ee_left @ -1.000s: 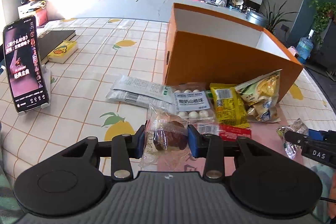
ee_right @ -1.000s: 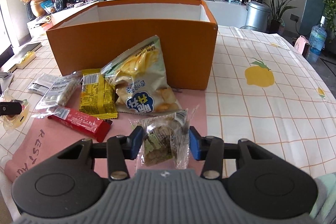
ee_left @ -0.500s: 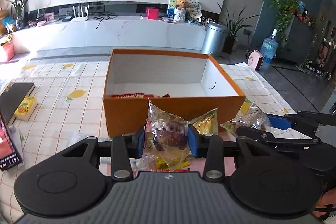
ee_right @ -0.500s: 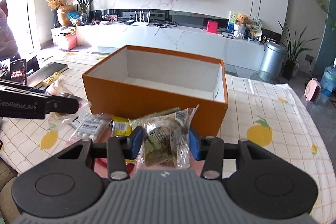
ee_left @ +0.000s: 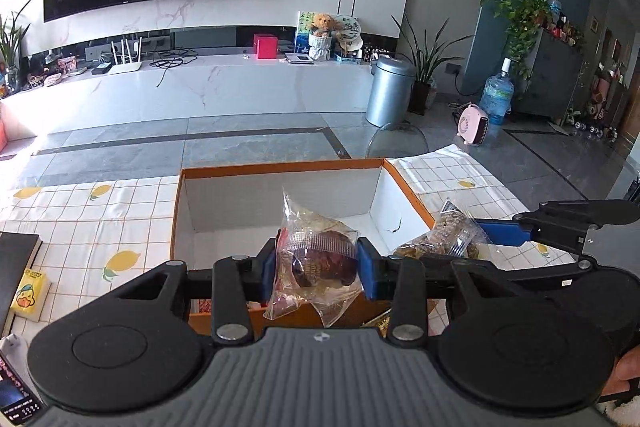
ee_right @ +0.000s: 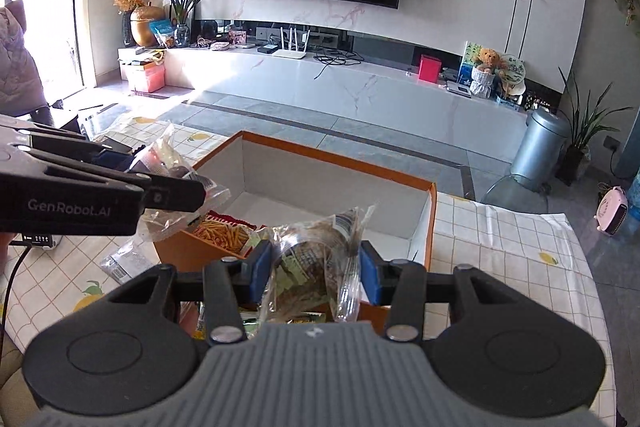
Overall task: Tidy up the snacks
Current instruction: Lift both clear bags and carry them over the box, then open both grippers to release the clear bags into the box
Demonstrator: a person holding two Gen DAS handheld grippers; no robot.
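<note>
Lemon-print surface [ee_left: 100, 223] carries an orange box [ee_left: 280, 167] at frame centre, directly beneath both hand-held grippers, left hand-held gripper [ee_left: 318, 267] pinching a dark cake packet [ee_left: 320, 261], right hand-held gripper [ee_right: 312, 267] pinching a greenish snack packet [ee_right: 316, 255].

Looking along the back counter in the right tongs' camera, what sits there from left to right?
Golden vase → white router → red box → teddy bear → silver bin, standing on the floor past the counter's end.
</note>
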